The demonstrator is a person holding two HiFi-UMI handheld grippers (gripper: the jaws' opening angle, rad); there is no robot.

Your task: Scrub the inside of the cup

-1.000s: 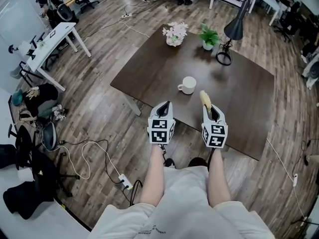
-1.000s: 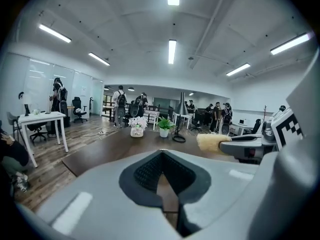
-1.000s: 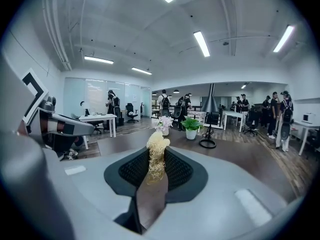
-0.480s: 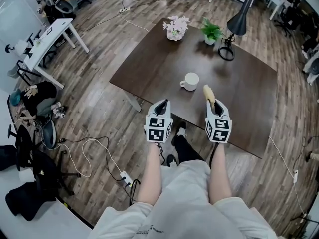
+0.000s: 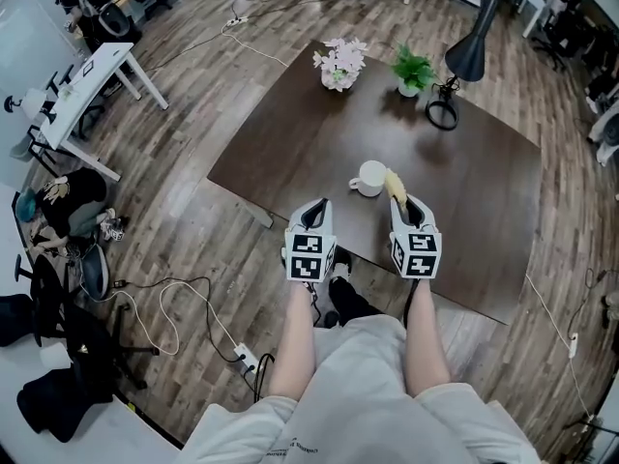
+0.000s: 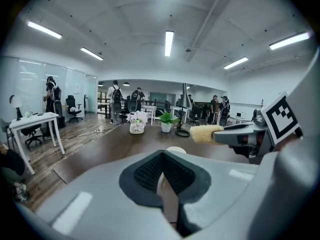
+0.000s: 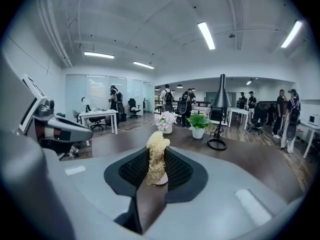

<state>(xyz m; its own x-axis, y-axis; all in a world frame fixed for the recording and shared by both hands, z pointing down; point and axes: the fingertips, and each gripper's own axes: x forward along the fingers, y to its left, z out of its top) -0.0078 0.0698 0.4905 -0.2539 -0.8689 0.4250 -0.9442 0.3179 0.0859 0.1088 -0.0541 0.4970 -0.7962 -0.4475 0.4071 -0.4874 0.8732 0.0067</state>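
Since the earlier frame both tools have come forward over the near edge of the desk (image 5: 484, 191), and the scrubber that was apart from the cup now reaches its rim. The desk is dark and wide, with flowers, a small plant and a black lamp well away at its far side.

The person stands at the near edge with one tool in each hand. The right tool (image 5: 408, 206) is clamped on a pale yellow, fibrous scrubber (image 5: 395, 186), which sticks straight out ahead of its jaws. The left tool (image 5: 318, 206) has its jaws drawn close together with nothing between them.

The white cup (image 5: 367, 176) stands upright on the desk, mouth up, ahead of both tools and between them. It sits just left of the scrubber's tip; I cannot tell whether they touch. The right tool is the nearer. The cup's handle points toward the left tool's side.

The scrubber's long axis runs forward and nearly level, while the cup opens upward. The tip likely needs to shift left and tilt down to enter.
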